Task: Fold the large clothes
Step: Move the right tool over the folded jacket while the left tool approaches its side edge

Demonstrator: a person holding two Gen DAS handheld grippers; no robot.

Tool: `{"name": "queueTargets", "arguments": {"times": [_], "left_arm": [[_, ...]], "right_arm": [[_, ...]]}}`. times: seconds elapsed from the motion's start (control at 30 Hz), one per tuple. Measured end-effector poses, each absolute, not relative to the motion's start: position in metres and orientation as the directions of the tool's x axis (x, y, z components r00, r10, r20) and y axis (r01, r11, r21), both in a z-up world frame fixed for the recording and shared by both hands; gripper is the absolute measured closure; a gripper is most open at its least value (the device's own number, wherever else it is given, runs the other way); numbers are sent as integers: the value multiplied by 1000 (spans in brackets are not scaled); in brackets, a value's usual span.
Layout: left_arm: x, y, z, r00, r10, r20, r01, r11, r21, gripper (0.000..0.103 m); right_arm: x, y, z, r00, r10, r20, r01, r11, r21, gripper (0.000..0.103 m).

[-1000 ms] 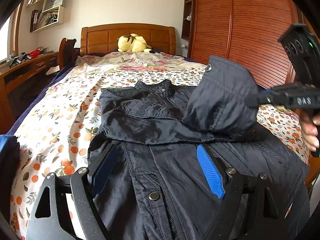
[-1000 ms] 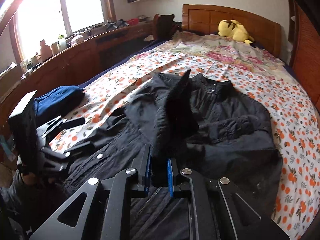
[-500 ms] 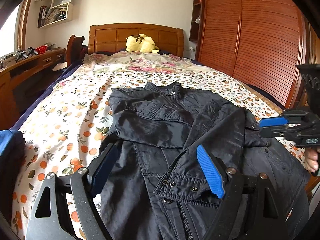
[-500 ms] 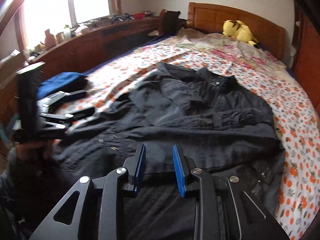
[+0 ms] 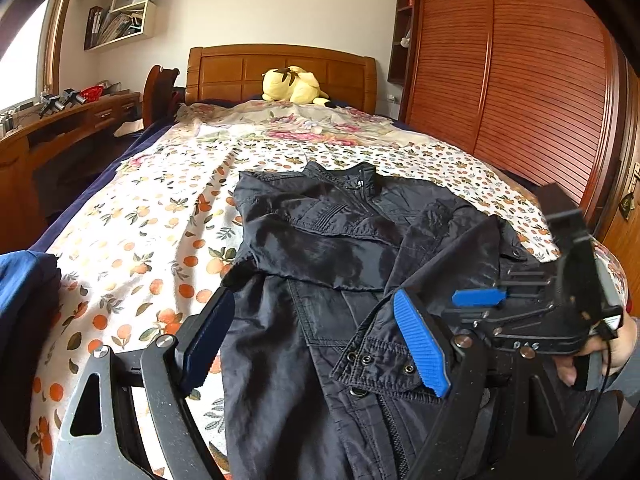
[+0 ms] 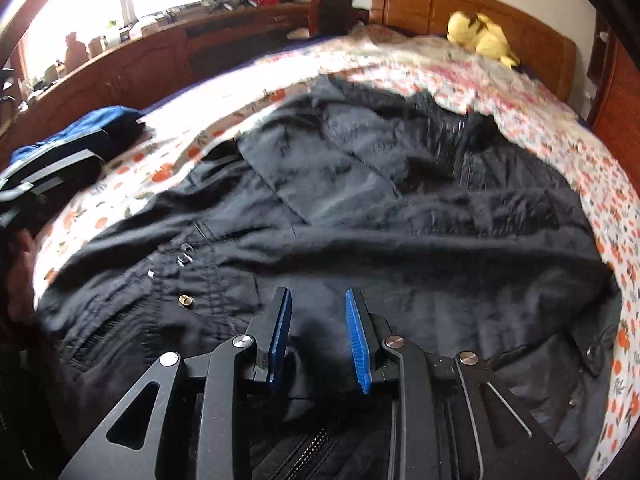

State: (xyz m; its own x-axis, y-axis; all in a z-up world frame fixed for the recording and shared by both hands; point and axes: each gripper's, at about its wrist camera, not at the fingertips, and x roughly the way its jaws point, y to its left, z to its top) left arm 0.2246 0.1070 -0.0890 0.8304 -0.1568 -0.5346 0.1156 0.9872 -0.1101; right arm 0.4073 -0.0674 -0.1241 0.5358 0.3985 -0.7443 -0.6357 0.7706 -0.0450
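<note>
A black jacket lies front up on the bed, collar toward the headboard, both sleeves folded across its chest; the right sleeve's cuff rests near the middle. It fills the right wrist view. My left gripper is open and empty, low over the jacket's lower part. My right gripper is open and empty over the jacket's near hem. It also shows in the left wrist view, at the jacket's right side.
The bed has an orange-print sheet. A yellow plush toy sits at the wooden headboard. A blue garment lies at the bed's left edge. A desk runs along the left, a wardrobe along the right.
My right gripper carried the right sleeve across the jacket, laid it down and opened. It has since drawn back and lower toward the hem. My left gripper stayed open.
</note>
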Motion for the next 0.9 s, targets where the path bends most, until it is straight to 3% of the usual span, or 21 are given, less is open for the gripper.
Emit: {"name": "queueTargets", "arguments": {"times": [0.17,0.27,0.5,0.77,0.9], "left_arm": [[222,109,-89,832,-158,-531,117,987,-110,21],[221,108,-91,830,-155,-535,119,988,-102,21],[208,105,-96,818,-137,-559,113,991,-78,21],[197,90,-100,777,-116,-619,119,992,-37,21],[185,86,-105,752,-115,-649,118,992,-39,21]], "right_arm": [[399,-58,-140,527,334,-781,-662,737,-132,74],[400,-59,-136,520,342,-783,-653,750,-107,74],[368,-102,-122,588,426,-688,-623,780,-50,74],[336,-177,-123,700,352,-621,-520,848,-107,73],[330,-212,-126,719,321,-616,-455,888,-68,66]]}}
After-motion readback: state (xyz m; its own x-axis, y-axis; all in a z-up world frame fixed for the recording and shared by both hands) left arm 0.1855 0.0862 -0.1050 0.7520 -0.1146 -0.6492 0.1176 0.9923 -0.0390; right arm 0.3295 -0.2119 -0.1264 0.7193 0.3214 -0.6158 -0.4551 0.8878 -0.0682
